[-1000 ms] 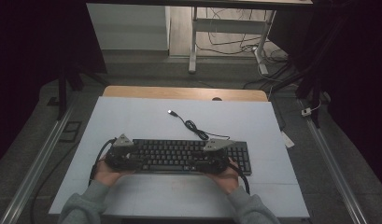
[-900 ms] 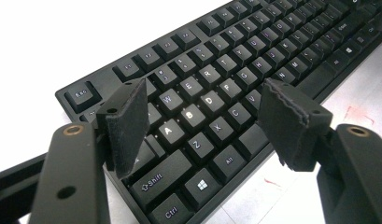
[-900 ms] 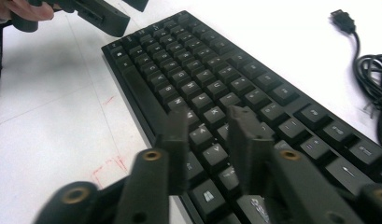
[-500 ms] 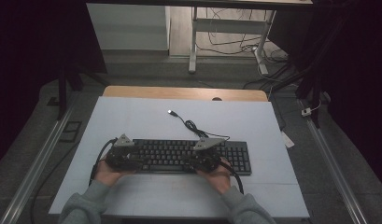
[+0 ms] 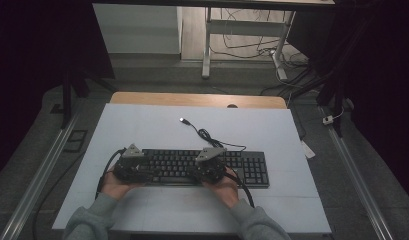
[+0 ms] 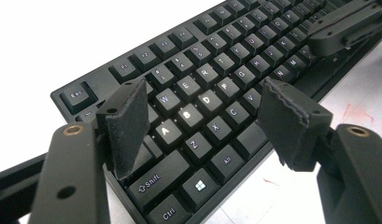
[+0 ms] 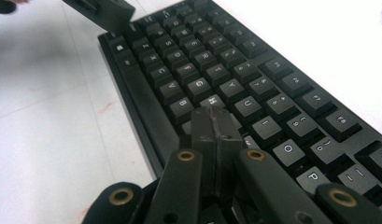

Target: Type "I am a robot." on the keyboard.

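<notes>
Pale table (image 5: 142, 125) under black keyboard (image 5: 252, 167), trailing cable (image 5: 204, 134).

Matt black plastic keyboard (image 6: 212, 88) on a smooth white tabletop (image 5: 152, 125), rough-edged foam claw pads (image 6: 291, 121).

Left gripper (image 6: 205, 126) jaws spread above the keyboard (image 6: 216, 70) (A, S, D lit).

In the right gripper view, the pressed-together jaws of the right gripper (image 7: 212, 122) hide the keys beneath their tips, and the keyboard (image 7: 235, 79) runs off the lower right edge. In the left gripper view the keyboard's (image 6: 216, 79) far end is cut off, and the left pad (image 6: 125, 126) covers the keys near Shift. In the high view the key legends are too small to read.
</notes>
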`<state>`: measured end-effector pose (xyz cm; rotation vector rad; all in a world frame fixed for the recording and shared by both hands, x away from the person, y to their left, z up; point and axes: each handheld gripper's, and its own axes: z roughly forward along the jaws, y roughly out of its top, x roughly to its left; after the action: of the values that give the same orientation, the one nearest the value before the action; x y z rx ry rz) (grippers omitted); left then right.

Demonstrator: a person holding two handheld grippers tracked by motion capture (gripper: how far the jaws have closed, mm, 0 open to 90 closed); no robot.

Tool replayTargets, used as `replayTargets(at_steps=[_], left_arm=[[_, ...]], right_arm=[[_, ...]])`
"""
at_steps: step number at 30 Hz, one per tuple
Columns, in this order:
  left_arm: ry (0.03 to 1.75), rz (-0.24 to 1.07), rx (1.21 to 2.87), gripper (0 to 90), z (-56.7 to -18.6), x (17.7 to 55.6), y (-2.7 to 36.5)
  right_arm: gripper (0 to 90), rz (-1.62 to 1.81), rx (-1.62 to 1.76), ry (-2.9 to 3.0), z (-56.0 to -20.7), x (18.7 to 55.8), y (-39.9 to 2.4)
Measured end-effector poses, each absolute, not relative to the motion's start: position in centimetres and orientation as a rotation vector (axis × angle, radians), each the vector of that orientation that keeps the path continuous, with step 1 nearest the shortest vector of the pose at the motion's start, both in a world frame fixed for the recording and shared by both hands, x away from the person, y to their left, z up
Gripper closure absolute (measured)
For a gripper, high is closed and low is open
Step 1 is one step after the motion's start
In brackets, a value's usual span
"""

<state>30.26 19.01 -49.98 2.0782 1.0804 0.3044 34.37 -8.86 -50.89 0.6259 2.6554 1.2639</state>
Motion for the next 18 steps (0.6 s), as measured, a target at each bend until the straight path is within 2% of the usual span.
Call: replayTargets(at_steps=[18], left_arm=[[1.075,0.307,2.081,33.6,-49.95,30.19,18.94]], right_arm=[[89.7,1.19,0.605,2.655,-51.81,34.72,-8.2]])
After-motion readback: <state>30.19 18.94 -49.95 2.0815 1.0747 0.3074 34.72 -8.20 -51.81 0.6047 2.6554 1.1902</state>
